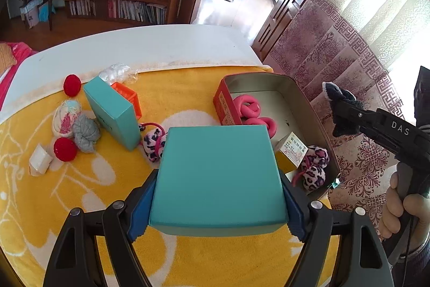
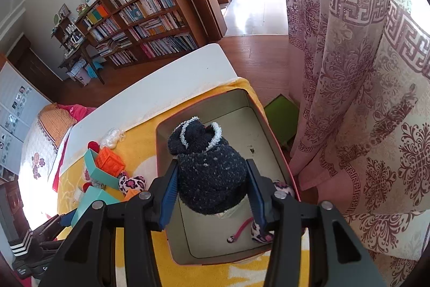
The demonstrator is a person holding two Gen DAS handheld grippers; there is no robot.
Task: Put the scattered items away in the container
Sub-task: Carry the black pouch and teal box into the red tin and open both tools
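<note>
I am counting two teal boxes: one (image 1: 219, 176) sitting clamped in my left tongs, one (image 1: 111, 112) lying ahead to their left. I am seeing two red pompoms (image 1: 72, 84) (image 1: 65, 149), three leopard-print plush pieces (image 1: 154, 143) (image 1: 318, 152) (image 1: 313, 178), one ahead-left and two in the tin to the right. Two pink rings (image 1: 246, 106) (image 1: 262, 125) are lying in one red tin (image 1: 224, 101). One dark sock bundle (image 2: 211, 174) is sitting in my right tongs.
</note>
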